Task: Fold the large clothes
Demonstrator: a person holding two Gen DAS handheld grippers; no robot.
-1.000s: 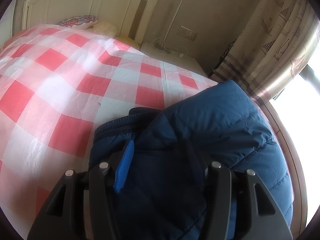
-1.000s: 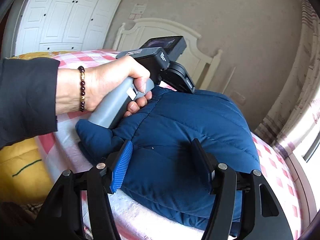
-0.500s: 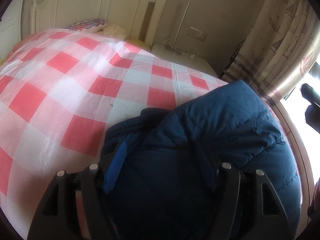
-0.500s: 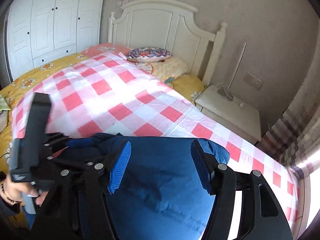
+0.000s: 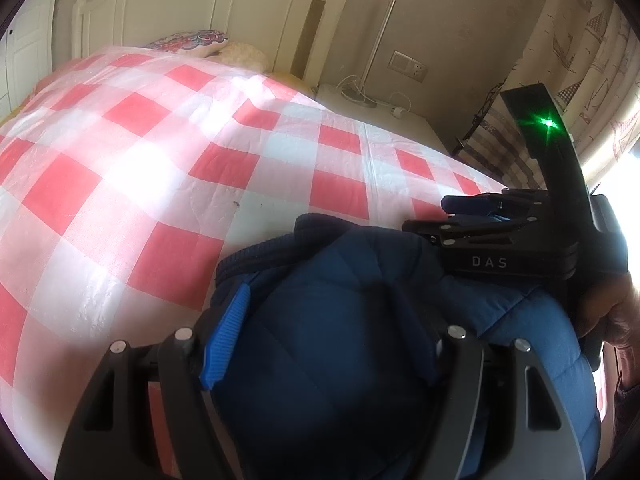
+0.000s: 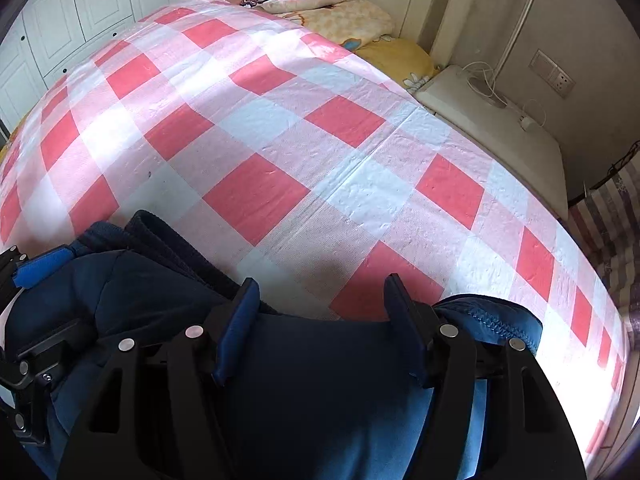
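The folded blue padded jacket lies in a thick bundle at the near edge of the bed, on its red-and-white checked cover. Its ribbed dark collar end points toward the headboard; the bundle's long axis cannot be told. The left hand-held gripper has its fingers wide apart over the jacket, gripping nothing. The right hand-held gripper is likewise wide open above the jacket's far edge.

left gripper jaws apart, right gripper likewise (side by side)
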